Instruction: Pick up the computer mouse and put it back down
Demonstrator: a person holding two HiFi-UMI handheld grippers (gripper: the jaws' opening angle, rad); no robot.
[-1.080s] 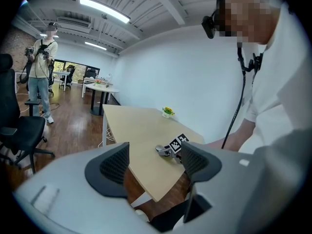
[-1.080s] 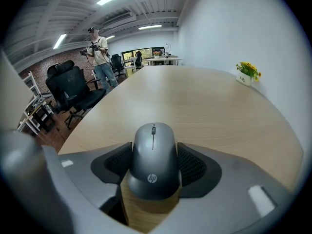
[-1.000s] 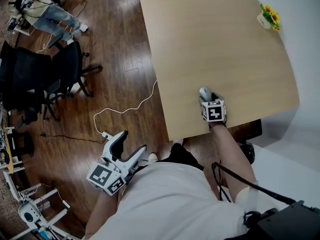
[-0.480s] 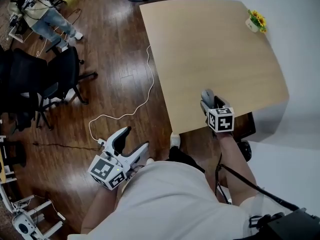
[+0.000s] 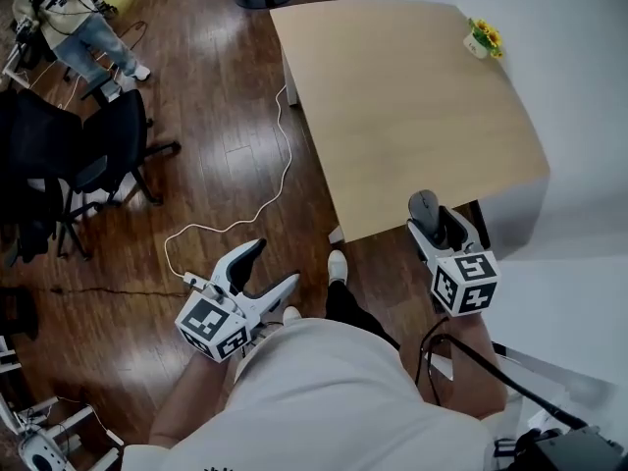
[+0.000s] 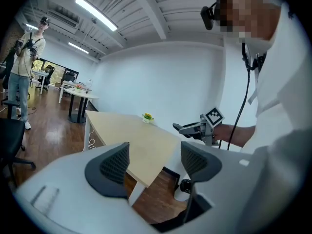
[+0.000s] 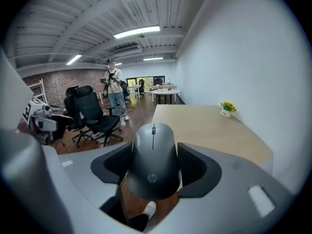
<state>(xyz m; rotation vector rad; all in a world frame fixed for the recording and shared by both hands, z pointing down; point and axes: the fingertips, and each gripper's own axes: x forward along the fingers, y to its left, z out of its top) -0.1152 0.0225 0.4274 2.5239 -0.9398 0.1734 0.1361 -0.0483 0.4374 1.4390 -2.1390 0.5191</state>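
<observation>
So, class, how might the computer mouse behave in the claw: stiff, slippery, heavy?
The computer mouse looks rigid, so it probably won't flex. Its smooth curved sides might slip, though the right claw's textured pads grip both. Likely light: the pads alone hold it above the floor.

an open-plan office: office chairs (image 5: pixel 93 160), wooden table (image 5: pixel 412 106), exposed ceiling with strip lights (image 7: pixel 136 31)

Steep head view; table (image 5: pixel 412 106) in all.
</observation>
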